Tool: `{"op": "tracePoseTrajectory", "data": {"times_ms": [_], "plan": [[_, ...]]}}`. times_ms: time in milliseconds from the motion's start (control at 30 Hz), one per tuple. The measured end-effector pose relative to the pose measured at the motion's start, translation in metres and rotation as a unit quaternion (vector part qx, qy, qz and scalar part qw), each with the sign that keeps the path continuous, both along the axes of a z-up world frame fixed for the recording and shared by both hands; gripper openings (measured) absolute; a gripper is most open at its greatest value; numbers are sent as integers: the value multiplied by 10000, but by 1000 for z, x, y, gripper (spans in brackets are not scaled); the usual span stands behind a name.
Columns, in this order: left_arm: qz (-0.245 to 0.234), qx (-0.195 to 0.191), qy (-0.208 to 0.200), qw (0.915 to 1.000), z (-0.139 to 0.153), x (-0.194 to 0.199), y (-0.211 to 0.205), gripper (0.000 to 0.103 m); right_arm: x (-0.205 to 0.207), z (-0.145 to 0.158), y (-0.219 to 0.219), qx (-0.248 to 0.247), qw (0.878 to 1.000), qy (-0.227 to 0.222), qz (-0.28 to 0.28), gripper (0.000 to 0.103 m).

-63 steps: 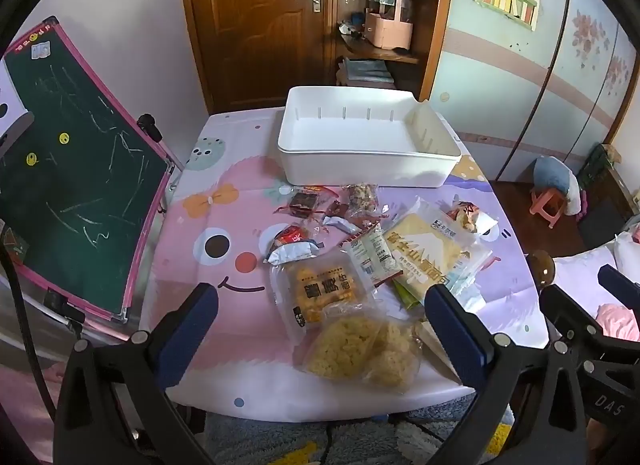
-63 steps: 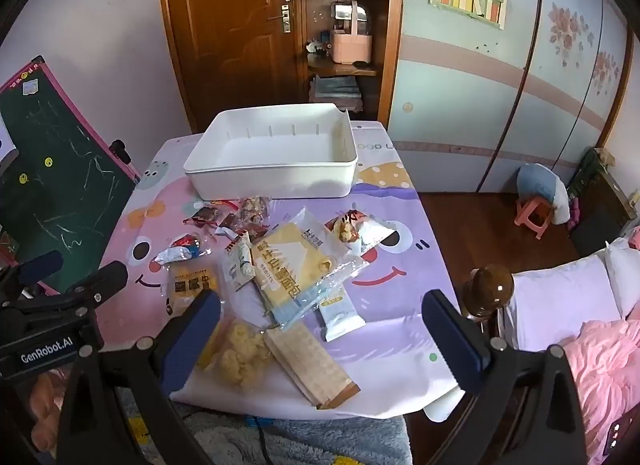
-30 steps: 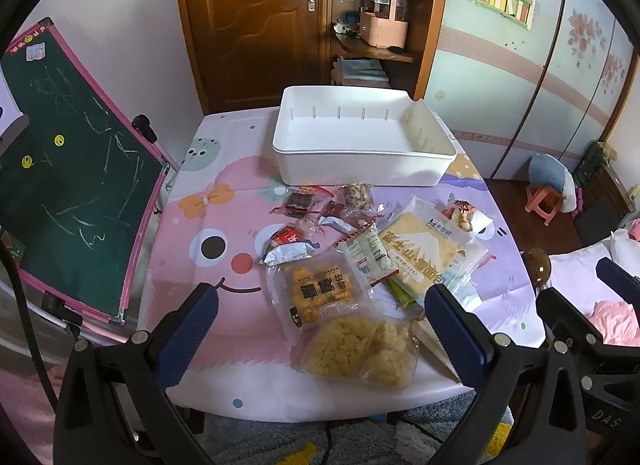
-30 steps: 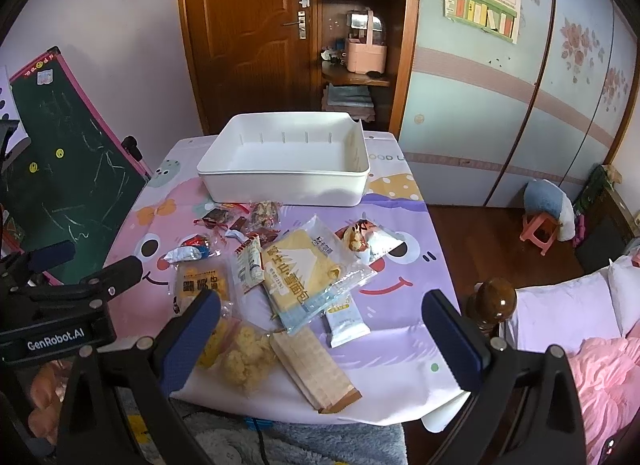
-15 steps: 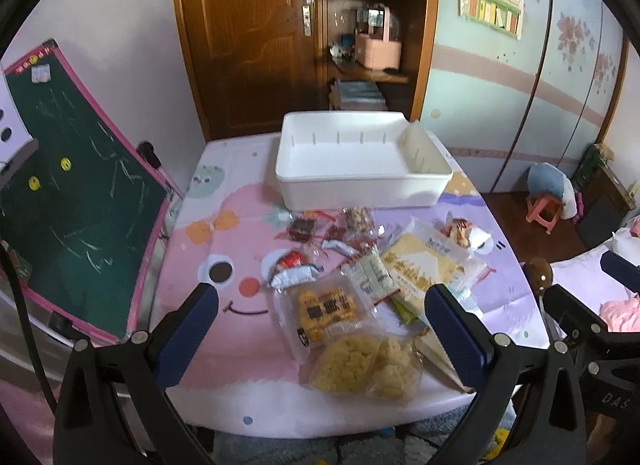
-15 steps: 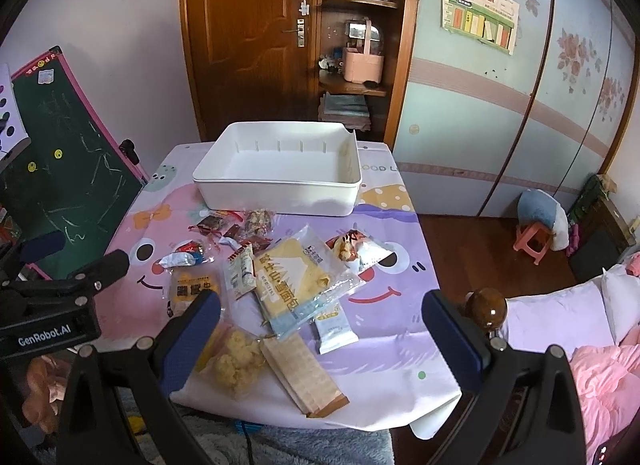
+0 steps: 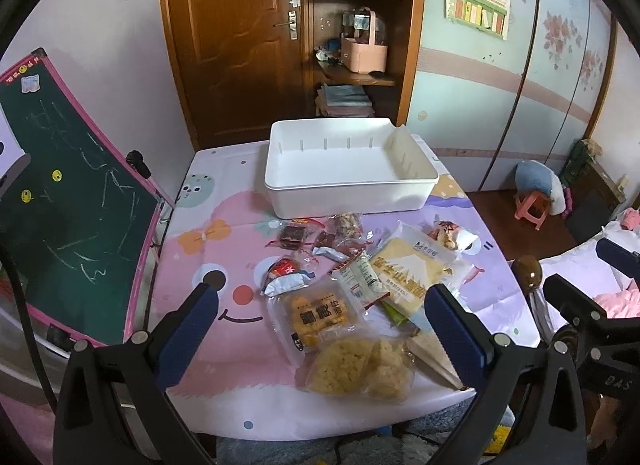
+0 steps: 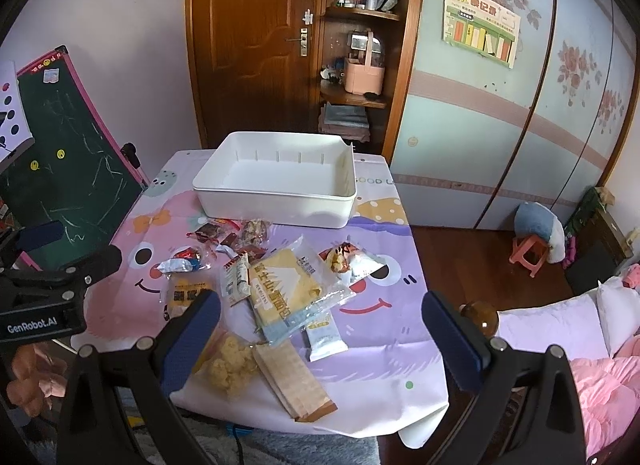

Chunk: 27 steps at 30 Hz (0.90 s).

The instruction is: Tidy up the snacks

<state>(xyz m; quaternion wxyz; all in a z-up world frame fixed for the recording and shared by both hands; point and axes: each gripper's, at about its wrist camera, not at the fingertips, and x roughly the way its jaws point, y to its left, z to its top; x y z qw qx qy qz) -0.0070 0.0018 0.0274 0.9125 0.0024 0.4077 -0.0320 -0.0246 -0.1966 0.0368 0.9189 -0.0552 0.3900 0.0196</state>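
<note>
An empty white bin stands at the far side of the table. In front of it lie several snack packs: a large yellow pack, an orange-labelled pastry pack, a bag of puffed yellow snacks, a tan wafer pack and small red wrapped sweets. My left gripper is open, held above the near table edge with nothing between its fingers. My right gripper is open too, over the near right part of the table.
A cartoon tablecloth covers the table. A green chalkboard leans at the left. A wooden door and corner shelf stand behind. A bed with pink bedding and a brown round knob are on the right.
Both grippers have drawn back and risen a little, so the table looks slightly smaller and farther. Nothing on the table has moved, and both grippers stay open.
</note>
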Motion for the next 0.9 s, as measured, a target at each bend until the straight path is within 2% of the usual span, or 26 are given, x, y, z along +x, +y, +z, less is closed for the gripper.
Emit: {"op": "tracePoseTrajectory", "data": {"times_ms": [233, 567, 900], "plan": [[96, 152, 87, 9998, -5, 3, 1, 103, 3, -1, -3, 22, 9999, 111, 54, 101], [26, 179, 249, 9995, -16, 6, -1, 103, 2, -9, 1, -77, 9997, 147, 187, 101], [-231, 253, 457, 9984, -39, 8, -1, 103, 9, -40, -6, -157, 9988, 435, 173, 101]]}}
